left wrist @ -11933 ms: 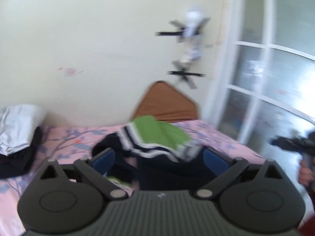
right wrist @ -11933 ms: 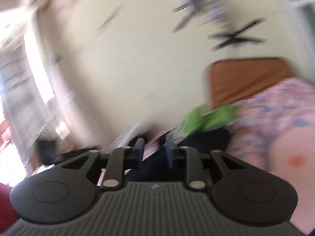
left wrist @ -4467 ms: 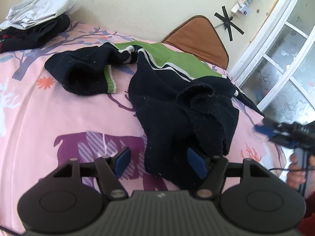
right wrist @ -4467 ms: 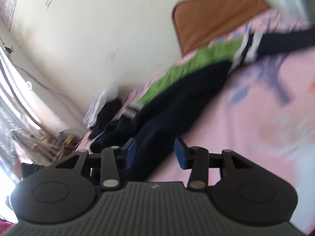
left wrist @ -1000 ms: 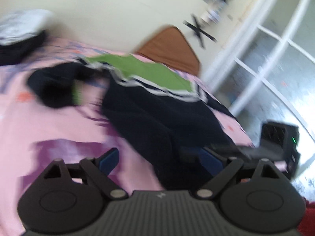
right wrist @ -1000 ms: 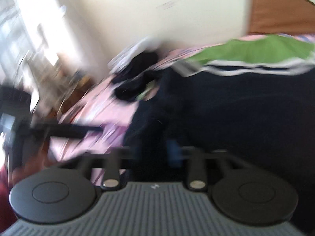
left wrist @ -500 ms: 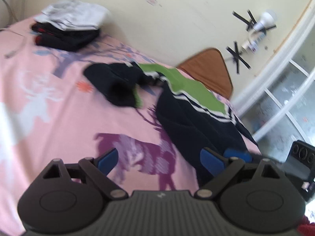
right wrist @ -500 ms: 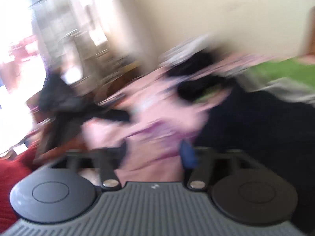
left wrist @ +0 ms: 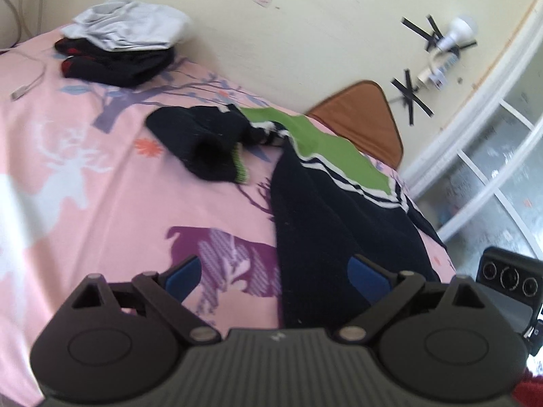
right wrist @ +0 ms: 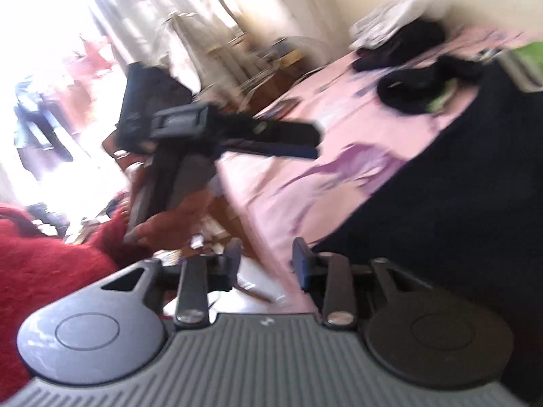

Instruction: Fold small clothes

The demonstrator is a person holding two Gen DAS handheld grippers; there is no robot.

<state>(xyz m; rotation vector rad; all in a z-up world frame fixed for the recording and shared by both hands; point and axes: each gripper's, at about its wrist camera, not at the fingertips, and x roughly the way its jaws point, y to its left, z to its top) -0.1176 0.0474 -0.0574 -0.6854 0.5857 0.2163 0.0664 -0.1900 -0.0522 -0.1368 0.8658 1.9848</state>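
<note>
A dark navy sweater [left wrist: 339, 217] with a green yoke and white stripes lies spread on the pink bed sheet [left wrist: 85, 183]. One sleeve with a green cuff [left wrist: 210, 149] is bunched to its left. My left gripper [left wrist: 275, 274] is wide open and empty just above the sheet, at the sweater's near hem. My right gripper [right wrist: 266, 264] is open and empty at the bed's near edge, beside the sweater [right wrist: 475, 176]. The left gripper also shows in the right wrist view [right wrist: 288, 139], held out over the sheet.
A stack of folded clothes [left wrist: 118, 47], white on black, sits at the far left by the wall. A brown cushion [left wrist: 359, 115] leans at the headboard. A white cable [left wrist: 27, 84] lies on the sheet. Window frames [left wrist: 492, 156] stand at the right.
Both grippers let go of the sweater's hem and drew back. The sweater now lies flatter on the sheet. The right gripper swung left toward the bed's edge.
</note>
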